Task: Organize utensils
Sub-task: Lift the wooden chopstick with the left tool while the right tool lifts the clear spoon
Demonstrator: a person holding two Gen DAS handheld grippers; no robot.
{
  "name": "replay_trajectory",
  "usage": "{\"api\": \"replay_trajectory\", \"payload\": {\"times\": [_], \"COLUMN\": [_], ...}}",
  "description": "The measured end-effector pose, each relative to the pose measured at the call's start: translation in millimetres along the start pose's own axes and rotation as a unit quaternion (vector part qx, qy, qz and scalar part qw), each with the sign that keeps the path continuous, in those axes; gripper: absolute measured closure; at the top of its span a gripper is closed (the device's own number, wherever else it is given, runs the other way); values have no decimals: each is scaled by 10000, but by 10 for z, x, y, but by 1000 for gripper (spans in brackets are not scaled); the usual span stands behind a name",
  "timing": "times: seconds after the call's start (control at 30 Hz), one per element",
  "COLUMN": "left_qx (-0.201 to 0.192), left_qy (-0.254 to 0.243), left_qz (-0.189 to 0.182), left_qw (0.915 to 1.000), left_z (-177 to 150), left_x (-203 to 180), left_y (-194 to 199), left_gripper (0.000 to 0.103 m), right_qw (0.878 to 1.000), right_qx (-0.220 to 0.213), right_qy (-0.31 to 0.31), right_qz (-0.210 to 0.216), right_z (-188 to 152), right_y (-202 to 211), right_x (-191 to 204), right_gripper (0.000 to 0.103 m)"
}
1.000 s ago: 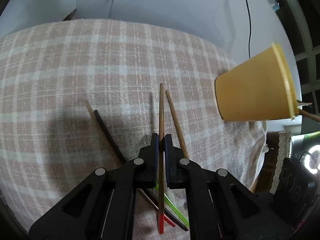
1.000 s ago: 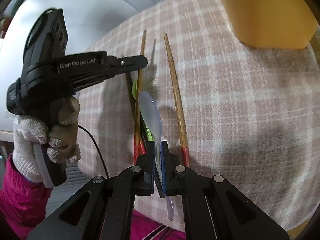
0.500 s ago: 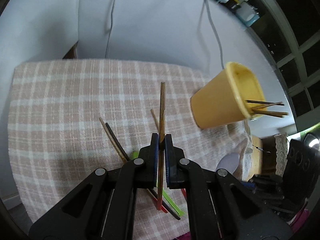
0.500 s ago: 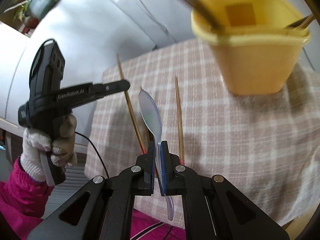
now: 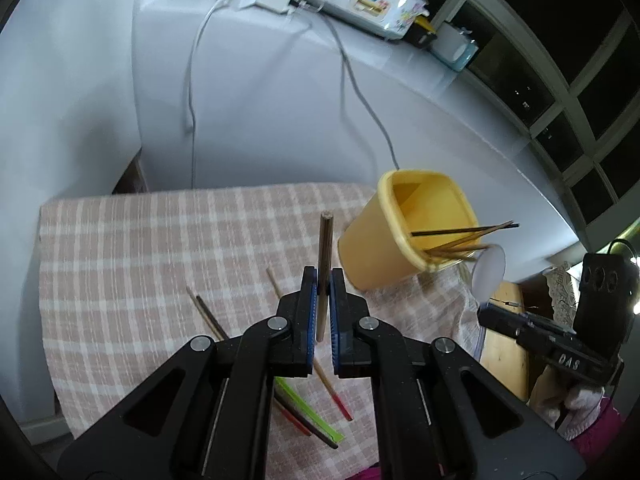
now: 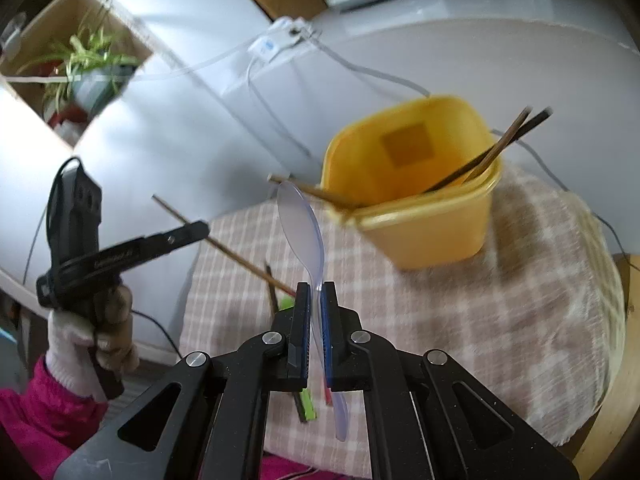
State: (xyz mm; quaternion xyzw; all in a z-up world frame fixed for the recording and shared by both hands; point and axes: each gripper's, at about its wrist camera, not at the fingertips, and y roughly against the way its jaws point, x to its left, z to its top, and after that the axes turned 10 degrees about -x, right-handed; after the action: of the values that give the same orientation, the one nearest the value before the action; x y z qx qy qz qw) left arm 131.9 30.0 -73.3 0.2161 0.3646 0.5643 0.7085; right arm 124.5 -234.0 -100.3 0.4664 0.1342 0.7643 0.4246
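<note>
The left gripper [image 5: 323, 300] pinches a chopstick [image 5: 324, 248], the right gripper [image 6: 316, 312] a spoon [image 6: 302, 224]. Tip each gently into the cup [image 6: 432, 232] near the table's [image 5: 120, 248] far corner.

Dim, cool indoor light, heavy fisheye bending at the edges.
Right wrist view is motion-blurred, smearing the yellow cup [image 6: 416, 184]; the left view stays sharper.

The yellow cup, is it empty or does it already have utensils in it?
Not empty: the yellow cup holds several chopsticks leaning against its rim.
</note>
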Motion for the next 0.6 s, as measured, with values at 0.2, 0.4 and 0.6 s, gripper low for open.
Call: {"api": "replay_trajectory", "payload": {"times": [0.2,0.4,0.6], "left_qx": [-178,-398,-648], "left_qy": [-145,-216,-327], "left_qz": [-133,-327,-542], "left_qw": [9996,9984,9959], "left_z": [132,290,496], "left_x": [-140,-279,-430], "left_y": [90,196,309], "left_gripper": [100,100,100], "right_qw": [9995,9988,9973], "right_qx": [-284,-470,-723], "right_qy": [-131,-111,-94], "right_qz": [48,112,108], "right_z": [168,292,436], "right_y": [181,289,358], "right_x": [-61,-47,-57], "right_gripper": [99,99,99]}}
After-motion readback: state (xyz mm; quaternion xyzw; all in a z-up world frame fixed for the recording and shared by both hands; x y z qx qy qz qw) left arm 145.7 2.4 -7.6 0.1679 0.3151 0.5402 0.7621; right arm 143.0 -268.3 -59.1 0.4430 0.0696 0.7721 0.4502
